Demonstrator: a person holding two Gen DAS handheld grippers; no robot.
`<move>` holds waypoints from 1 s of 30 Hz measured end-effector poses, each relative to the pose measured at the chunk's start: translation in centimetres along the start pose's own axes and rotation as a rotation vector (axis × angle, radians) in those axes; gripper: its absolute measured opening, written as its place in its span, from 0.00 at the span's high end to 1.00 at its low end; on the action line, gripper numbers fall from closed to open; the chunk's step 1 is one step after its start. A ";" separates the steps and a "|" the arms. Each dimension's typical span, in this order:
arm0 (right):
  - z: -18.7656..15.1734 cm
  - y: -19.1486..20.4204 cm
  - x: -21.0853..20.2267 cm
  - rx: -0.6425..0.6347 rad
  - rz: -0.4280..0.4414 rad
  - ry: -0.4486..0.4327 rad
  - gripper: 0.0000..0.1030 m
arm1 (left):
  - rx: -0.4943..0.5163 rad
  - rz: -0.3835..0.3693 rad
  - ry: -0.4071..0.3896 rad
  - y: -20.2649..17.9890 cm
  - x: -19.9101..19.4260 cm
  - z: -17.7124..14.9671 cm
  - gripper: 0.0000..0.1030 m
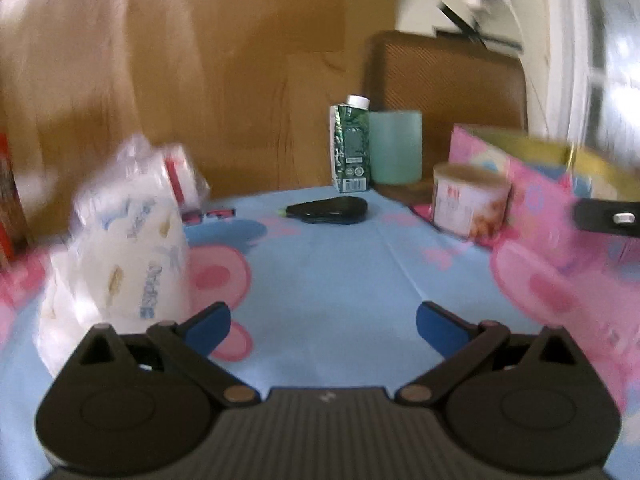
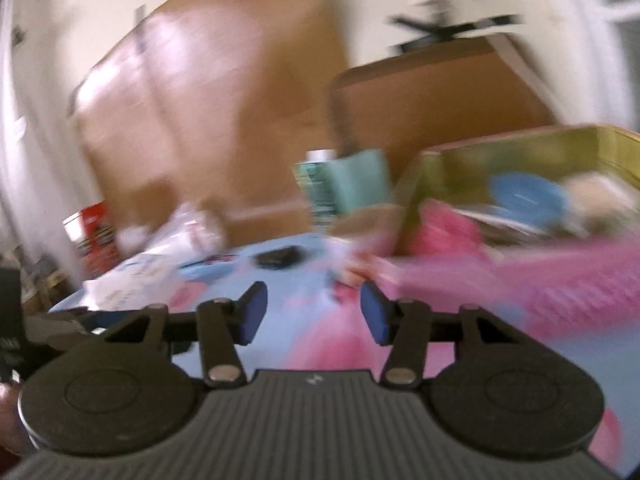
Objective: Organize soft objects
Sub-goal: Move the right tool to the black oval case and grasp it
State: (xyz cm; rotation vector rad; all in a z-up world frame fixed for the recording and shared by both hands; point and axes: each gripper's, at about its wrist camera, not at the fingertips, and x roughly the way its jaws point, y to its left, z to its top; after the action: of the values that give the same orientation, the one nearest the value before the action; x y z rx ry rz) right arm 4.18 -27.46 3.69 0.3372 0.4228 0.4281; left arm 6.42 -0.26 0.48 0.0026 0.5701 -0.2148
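Observation:
A white tissue pack (image 1: pixel 124 240) in clear wrap stands on the blue and pink cloth at the left, just ahead-left of my left gripper (image 1: pixel 323 326), which is open and empty. It also shows blurred in the right wrist view (image 2: pixel 136 276). A pink box (image 1: pixel 560 184) with a yellow inside stands at the right. In the right wrist view the box (image 2: pixel 520 264) holds soft things, among them a pink one (image 2: pixel 448 224) and a blue one (image 2: pixel 524 196). My right gripper (image 2: pixel 314 312) is open and empty above the cloth.
A dark eggplant toy (image 1: pixel 332 209), a green carton (image 1: pixel 350 148), a pale green cylinder (image 1: pixel 396 148) and a small round tub (image 1: pixel 468 200) stand at the back. A red can (image 2: pixel 94 232) is at the left. A brown chair back (image 1: pixel 448 76) is behind.

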 end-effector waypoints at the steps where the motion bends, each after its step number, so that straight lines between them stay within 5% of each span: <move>1: 1.0 0.7 1.5 -0.028 0.015 0.025 0.48 | -0.047 -0.035 -0.012 0.7 -0.1 0.1 0.00; 7: 5.2 5.6 14.1 -0.282 0.002 0.249 0.43 | -0.148 -0.074 -0.042 2.6 -0.5 0.2 0.00; 10: 5.6 6.5 20.2 -0.364 -0.053 0.334 0.30 | -0.144 -0.081 -0.039 2.7 -0.4 0.3 0.00; 16: 5.0 6.2 26.9 -0.402 -0.091 0.489 0.28 | -0.161 -0.094 -0.029 3.2 -0.3 0.3 0.00; 23: 3.9 5.9 24.8 -0.366 -0.042 0.500 0.32 | -0.216 -0.103 -0.053 4.2 -0.8 0.4 0.00; 30: 1.6 6.2 16.9 -0.391 0.003 0.453 0.31 | -0.309 -0.133 -0.134 5.9 -1.9 0.4 0.00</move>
State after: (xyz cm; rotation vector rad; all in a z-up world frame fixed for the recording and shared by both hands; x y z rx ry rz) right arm 16.88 -14.66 2.07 -0.1453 0.7644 0.5801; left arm 6.25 5.89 1.51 -0.3475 0.4653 -0.2524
